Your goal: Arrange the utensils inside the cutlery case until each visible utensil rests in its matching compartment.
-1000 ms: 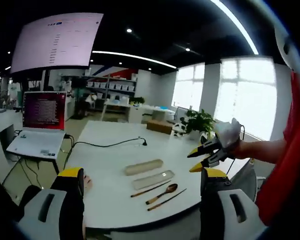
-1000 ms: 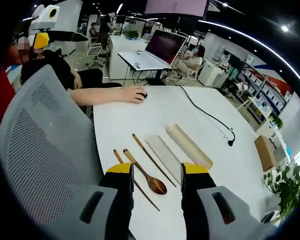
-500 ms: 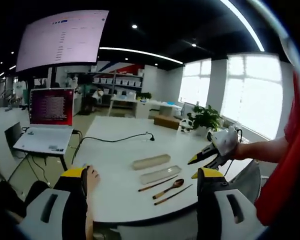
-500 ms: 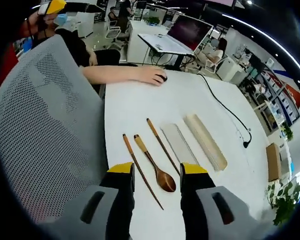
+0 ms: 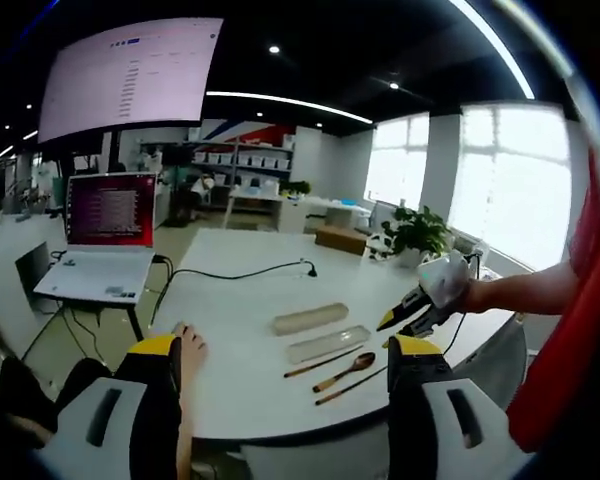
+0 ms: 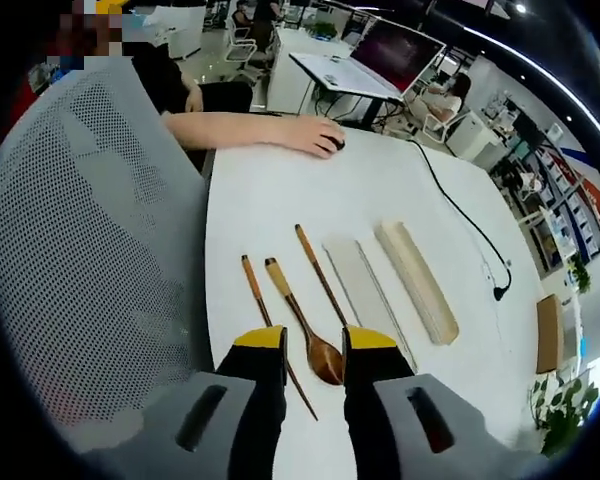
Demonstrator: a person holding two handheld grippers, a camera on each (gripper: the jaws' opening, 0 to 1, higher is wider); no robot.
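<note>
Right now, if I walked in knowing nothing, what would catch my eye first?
Probably the wooden spoon lying between two chopsticks on the white table, just ahead of the right tool. Beside them lie two long case halves, one clear and one beige. Beyond, a laptop glows red on a side desk.

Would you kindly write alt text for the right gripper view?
Right gripper hovers open above a wooden spoon lying between two chopsticks on a white table, beside two long case halves. A mesh chair stands left.
</note>
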